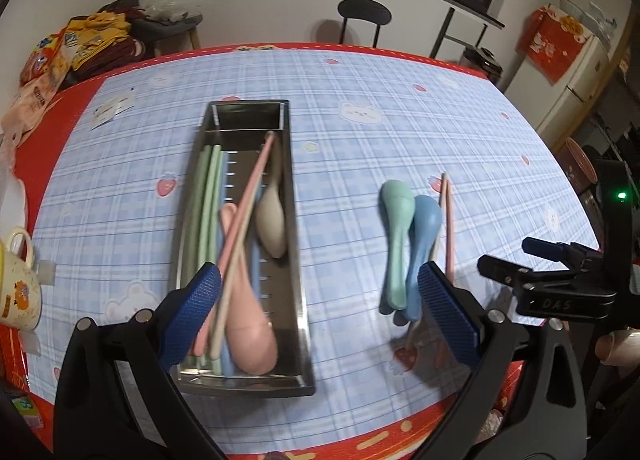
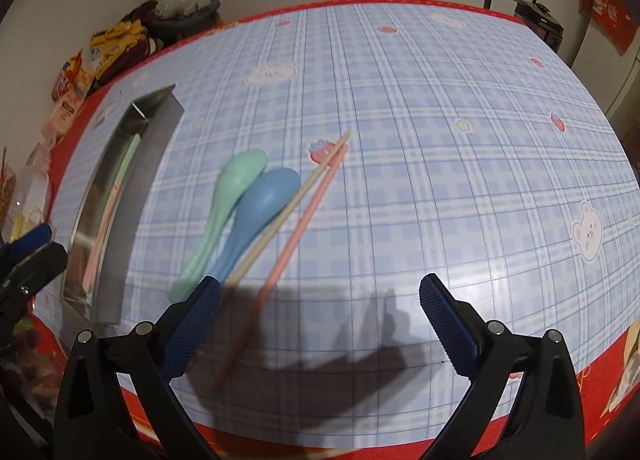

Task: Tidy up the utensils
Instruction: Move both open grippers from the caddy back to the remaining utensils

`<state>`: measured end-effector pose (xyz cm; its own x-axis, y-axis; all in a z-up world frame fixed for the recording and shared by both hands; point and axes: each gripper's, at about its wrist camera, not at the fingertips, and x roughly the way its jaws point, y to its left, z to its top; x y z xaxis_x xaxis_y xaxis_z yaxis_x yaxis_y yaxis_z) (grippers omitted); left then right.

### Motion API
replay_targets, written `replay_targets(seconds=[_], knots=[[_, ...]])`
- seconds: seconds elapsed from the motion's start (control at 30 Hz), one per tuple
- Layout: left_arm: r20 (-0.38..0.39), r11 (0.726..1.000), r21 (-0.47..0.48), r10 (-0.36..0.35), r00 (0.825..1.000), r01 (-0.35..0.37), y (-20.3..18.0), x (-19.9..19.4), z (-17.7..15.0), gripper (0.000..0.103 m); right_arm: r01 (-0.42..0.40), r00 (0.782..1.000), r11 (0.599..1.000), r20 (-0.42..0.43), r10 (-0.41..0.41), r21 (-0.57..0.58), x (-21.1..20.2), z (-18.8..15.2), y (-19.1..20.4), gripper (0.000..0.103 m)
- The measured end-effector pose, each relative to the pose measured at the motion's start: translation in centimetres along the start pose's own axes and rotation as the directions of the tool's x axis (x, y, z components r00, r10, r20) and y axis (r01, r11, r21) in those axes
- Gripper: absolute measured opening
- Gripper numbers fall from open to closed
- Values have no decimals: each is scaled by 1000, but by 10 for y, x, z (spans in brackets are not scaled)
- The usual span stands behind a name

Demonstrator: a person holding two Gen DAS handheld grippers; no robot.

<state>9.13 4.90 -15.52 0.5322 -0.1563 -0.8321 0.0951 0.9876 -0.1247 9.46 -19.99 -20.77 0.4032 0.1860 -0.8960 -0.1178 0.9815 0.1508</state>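
Left gripper (image 1: 319, 289): jaws spread wide, holding nothing, hanging above the near end of the steel tray (image 1: 298, 252) and the cloth to its right. Left blue pad (image 1: 191, 312) over the tray's near left corner, in front of the chopstick ends. Right blue pad over the handles of the loose spoons.

Inside the tray: green chopsticks (image 1: 208, 196) along the left wall, a pink spoon (image 1: 250, 324) with its bowl at the near end, a beige spoon (image 1: 271, 220) against the right wall with its bowl also toward the camera, and a pink and a beige chopstick (image 1: 250, 196) crossing diagonally over the rest. Something blue lying flat underneath, not clear what. Far end of the tray cut off by a divider.

Right gripper (image 2: 320, 292): jaws also wide apart, gripping nothing, low above the blue checked tablecloth (image 2: 440, 140), casting a dark shadow on it.

On the cloth, well apart from the tray to its right: a mint green spoon (image 2: 228, 196) and a blue spoon (image 2: 264, 200) side by side, touching, bowls pointing away. Just beside the blue spoon, a beige chopstick (image 2: 292, 208) lying against its edge, and a pink chopstick (image 2: 304, 220) next to it, tips close together at the far end, spreading apart nearer the camera. Near ends of these pieces running under the right gripper's left pad (image 2: 192, 324) and into the shadow.

Also in the left wrist view: a cream mug (image 1: 18, 280) at the left edge of the table, and a black chair (image 1: 364, 16) behind the far side.
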Motion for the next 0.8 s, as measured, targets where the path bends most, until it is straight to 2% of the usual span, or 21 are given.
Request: replay_targets(seconds=[0.27, 0.43, 0.6, 0.8], knots=[[-36, 1000, 22, -18, 999, 19, -11, 12, 0, 97, 57, 997, 994, -38, -61, -90, 15, 0, 10, 97], [-69, 1000, 24, 0, 998, 2, -9, 20, -3, 97, 76, 994, 989, -70, -85, -126, 29, 1, 19, 97], [-103, 999, 49, 21, 994, -16, -8, 30, 4, 97, 129, 988, 972, -54, -142, -198, 39, 2, 30, 97], [-140, 998, 49, -21, 990, 28, -12, 42, 14, 97, 142, 984, 965, -78, -163, -222, 48, 0, 28, 97]])
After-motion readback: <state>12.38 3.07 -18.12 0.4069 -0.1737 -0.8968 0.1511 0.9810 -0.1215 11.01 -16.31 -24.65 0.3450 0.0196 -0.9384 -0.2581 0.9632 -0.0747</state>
